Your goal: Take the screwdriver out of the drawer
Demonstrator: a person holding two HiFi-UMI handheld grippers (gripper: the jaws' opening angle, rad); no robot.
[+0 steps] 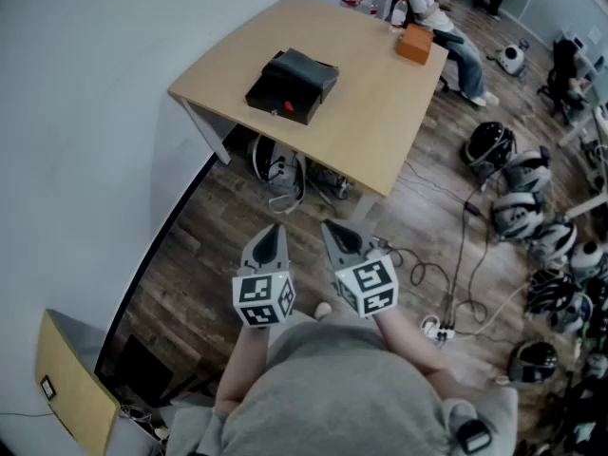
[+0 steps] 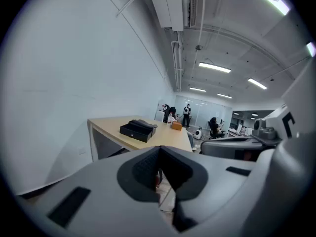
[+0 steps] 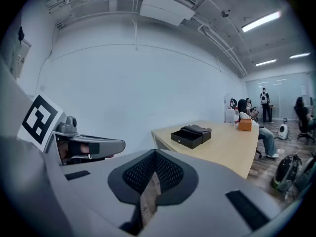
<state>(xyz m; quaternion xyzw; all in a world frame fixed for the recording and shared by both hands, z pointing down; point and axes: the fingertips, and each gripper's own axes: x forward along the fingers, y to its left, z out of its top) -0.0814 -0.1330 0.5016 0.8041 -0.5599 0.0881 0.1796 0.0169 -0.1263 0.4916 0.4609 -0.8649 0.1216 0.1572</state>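
A black drawer box (image 1: 292,84) (image 2: 138,130) (image 3: 190,136) stands on the light wooden table (image 1: 375,122), with its drawer pulled out a little toward me. A small red spot (image 1: 287,107) shows at the drawer's front; I cannot make out a screwdriver. Both grippers hang side by side over the floor, well short of the table and pointing toward it. My left gripper (image 1: 274,228) (image 2: 159,148) is shut with nothing in it. To its right, my right gripper (image 1: 332,226) (image 3: 154,152) is also shut and holds nothing.
An orange box (image 1: 415,44) sits at the table's far end, near a seated person (image 1: 451,27). A bag (image 1: 277,169) lies under the table. Helmets (image 1: 518,188) and cables with a power strip (image 1: 437,329) cover the floor at right. A white wall runs along the left.
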